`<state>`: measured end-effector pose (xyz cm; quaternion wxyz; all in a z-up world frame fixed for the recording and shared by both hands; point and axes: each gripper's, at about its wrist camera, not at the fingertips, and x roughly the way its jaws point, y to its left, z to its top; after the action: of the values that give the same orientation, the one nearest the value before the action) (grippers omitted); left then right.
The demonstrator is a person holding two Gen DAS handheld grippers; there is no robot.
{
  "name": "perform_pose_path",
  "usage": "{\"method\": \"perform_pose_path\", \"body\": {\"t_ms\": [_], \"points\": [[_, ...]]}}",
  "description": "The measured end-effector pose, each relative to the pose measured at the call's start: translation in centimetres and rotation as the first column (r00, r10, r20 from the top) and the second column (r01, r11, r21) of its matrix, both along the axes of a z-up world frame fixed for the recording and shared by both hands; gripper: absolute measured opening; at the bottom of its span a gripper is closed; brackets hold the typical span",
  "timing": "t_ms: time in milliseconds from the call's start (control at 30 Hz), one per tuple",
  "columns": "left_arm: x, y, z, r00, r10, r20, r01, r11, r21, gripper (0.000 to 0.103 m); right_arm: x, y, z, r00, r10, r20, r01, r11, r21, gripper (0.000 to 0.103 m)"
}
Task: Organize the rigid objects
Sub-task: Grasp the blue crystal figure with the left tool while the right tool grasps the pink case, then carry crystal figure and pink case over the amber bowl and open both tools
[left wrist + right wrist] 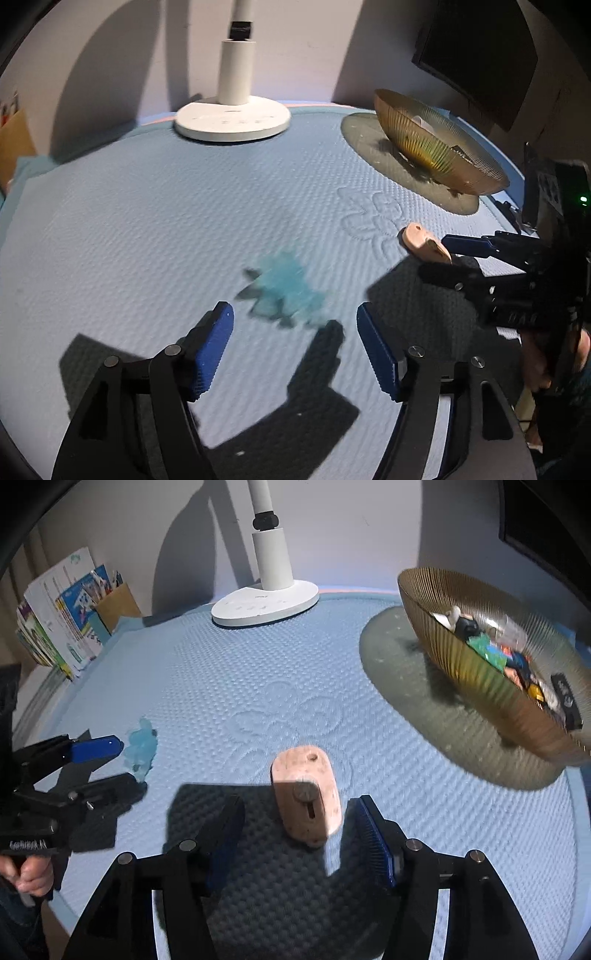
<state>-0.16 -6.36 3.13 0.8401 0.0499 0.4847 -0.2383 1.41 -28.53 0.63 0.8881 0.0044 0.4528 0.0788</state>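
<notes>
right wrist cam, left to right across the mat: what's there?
Stack of colourful booklets → left gripper with blue pads → pale blue translucent jagged piece → white round lamp base → pinkish speckled rounded block with a hole and slot → ribbed amber glass bowl filled with small items.

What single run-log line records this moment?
left gripper: open above blue piece | right gripper: open around pink block | bowl: filled
</notes>
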Motion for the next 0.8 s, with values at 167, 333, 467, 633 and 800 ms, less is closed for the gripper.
{"method": "perform_pose_path", "body": {"t_ms": [167, 333, 467, 633, 800], "points": [[0.3, -1.9, -0.3, 0.999, 0.008, 0.041, -0.01, 0.998, 0.066, 0.045, 0.1, 1.4, 0.0, 0.999, 0.026, 0.037, -0.022, 0.995, -0.093, 0.034], [0.0, -2.5, 2.5, 0.996, -0.017, 0.093, 0.017, 1.0, 0.002, 0.045, -0.6, 0.2, 2.3, 0.997, 0.02, 0.079, -0.018, 0.999, -0.033, 0.034], [1.1, -5.1, 7.3, 0.982, -0.045, 0.185, 0.061, 0.995, -0.08, 0.045, -1.1, -5.9, 9.1, 0.964, -0.118, 0.237, 0.115, 0.993, 0.027, 0.034], [4.4, -12.0, 12.8, 0.951, -0.108, 0.29, 0.152, 0.979, -0.134, 0.045, 1.6, -15.2, 14.7, 0.874, -0.393, 0.286, 0.387, 0.918, 0.081, 0.034], [8.6, -18.1, 13.3, 0.956, -0.134, 0.26, 0.185, 0.965, -0.183, 0.045, 5.9, -22.3, 15.3, 0.815, -0.543, 0.204, 0.516, 0.839, 0.173, 0.034]]}}
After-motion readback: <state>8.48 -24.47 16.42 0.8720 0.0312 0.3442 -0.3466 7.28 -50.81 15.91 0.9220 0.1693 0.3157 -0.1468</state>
